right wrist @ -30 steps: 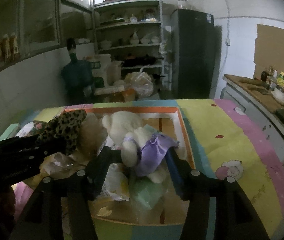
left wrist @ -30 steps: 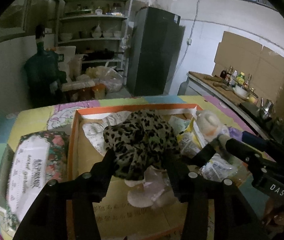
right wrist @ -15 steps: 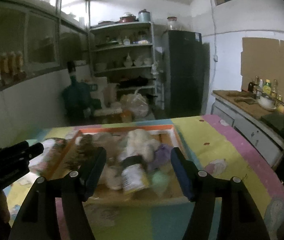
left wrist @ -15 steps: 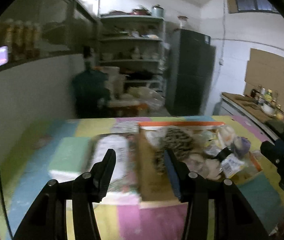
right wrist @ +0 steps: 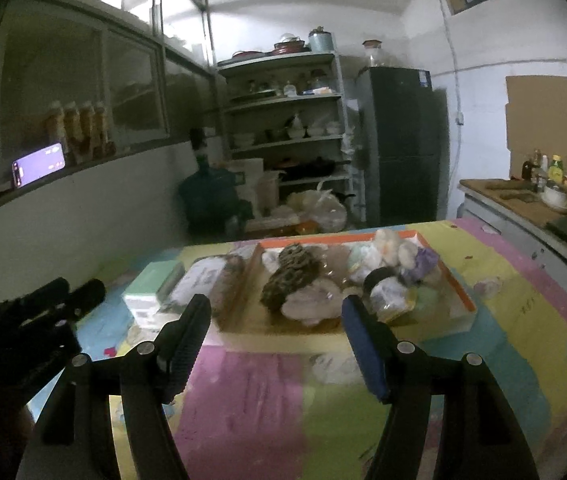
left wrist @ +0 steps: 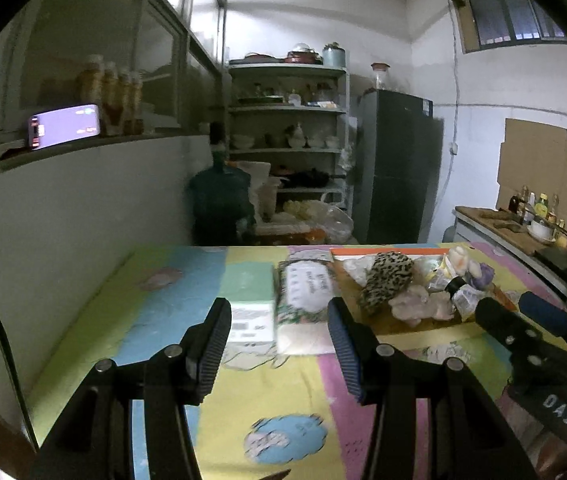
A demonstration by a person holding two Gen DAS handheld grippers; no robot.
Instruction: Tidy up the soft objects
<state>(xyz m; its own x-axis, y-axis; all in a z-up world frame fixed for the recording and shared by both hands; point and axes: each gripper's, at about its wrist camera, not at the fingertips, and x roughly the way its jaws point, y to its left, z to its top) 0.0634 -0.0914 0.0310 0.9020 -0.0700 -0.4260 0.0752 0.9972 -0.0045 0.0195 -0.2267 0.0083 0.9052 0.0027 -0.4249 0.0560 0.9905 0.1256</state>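
Both grippers [left wrist: 279, 320] [right wrist: 273, 320] agape; fuzzy leopard-print plush [right wrist: 291, 280] in flat orange-rimmed cardboard tray [right wrist: 459, 288].

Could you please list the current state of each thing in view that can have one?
Left tongs: open, holding nothing.
Right tongs: open, holding nothing.
Orange-rimmed box: open-topped, holding soft items.
Leopard-print cloth: bunched, lying in the box.
White plush toy: lying in the box.
Phone: screen lit, on the ledge.
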